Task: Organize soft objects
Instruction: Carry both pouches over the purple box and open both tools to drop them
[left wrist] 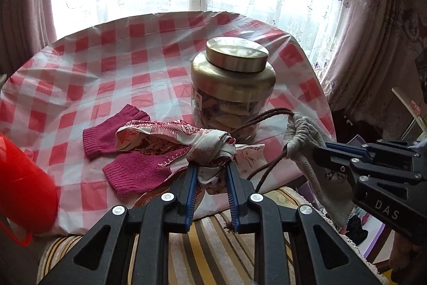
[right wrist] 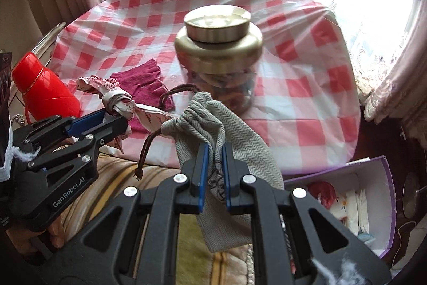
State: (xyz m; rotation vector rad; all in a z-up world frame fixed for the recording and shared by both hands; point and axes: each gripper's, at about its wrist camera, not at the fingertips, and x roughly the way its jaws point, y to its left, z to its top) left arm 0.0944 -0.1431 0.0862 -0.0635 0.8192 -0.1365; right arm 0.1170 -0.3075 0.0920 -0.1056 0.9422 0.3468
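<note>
At lower centre, left wrist view: left gripper [left wrist: 210, 164] clamps knotted scarf [left wrist: 186, 140] above counter [left wrist: 106, 66] edge; keep it clear of jar [left wrist: 232, 87] | lower centre, right wrist view: right gripper [right wrist: 213, 151] pinches grey drawstring pouch [right wrist: 213, 124]; mouth needs opening for scarf, likely

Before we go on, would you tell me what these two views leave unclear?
- Jar contents: both views, blurred behind glass.
- Grey drawstring pouch print: right wrist view, covered by the right tool.
- Red flask: left wrist view, cut off at the edge.
- Purple box contents: right wrist view, too small.
</note>
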